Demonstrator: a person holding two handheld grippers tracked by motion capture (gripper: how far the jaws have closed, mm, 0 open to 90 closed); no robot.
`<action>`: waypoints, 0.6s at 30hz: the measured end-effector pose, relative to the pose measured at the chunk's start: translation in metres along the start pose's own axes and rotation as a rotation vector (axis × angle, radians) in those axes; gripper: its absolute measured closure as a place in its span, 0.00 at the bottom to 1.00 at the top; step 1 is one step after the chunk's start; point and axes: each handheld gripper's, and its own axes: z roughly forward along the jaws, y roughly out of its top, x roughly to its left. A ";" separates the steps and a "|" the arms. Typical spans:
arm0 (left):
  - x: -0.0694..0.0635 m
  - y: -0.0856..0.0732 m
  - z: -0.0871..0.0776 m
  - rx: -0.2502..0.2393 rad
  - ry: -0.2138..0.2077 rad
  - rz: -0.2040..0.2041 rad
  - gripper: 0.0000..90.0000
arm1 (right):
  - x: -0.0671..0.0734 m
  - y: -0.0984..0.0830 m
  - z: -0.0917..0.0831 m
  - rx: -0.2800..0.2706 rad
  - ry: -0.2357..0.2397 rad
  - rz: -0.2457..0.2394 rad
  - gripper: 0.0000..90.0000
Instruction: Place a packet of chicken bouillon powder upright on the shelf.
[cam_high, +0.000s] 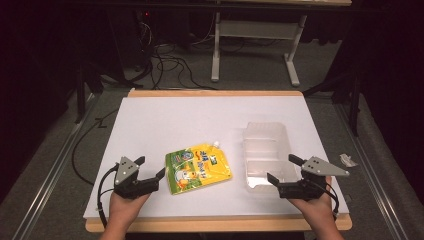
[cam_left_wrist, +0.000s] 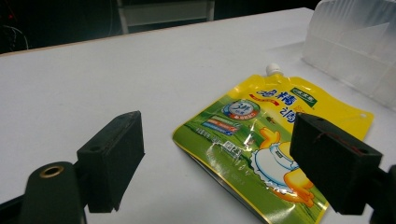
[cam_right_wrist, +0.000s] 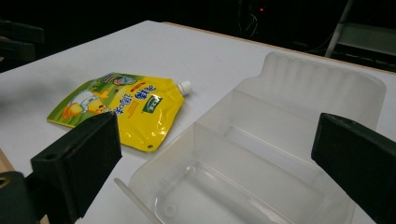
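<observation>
pouch (cam_high: 198, 168) lies between both gaping tongs, just beside left tongs (cam_high: 150, 170).

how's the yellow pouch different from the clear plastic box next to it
The yellow and green spouted pouch is opaque and printed with a cartoon duck; the clear plastic box is see-through and plain. The pouch lies flat and limp; the box is rigid, with raised walls and an inner divider. The pouch looks sealed by a white cap; the box is open-topped. Both rest on the white table, untouched.
</observation>
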 end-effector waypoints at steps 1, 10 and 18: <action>0.000 0.000 0.001 0.000 0.000 -0.001 0.20 | 0.000 0.000 0.000 0.001 0.000 0.000 0.02; 0.013 0.020 0.020 -0.005 0.044 -0.070 0.88 | -0.001 0.000 -0.003 -0.009 0.033 0.012 0.02; 0.025 0.033 0.094 0.213 0.112 -0.003 1.00 | -0.001 0.001 -0.004 -0.015 0.059 0.016 0.05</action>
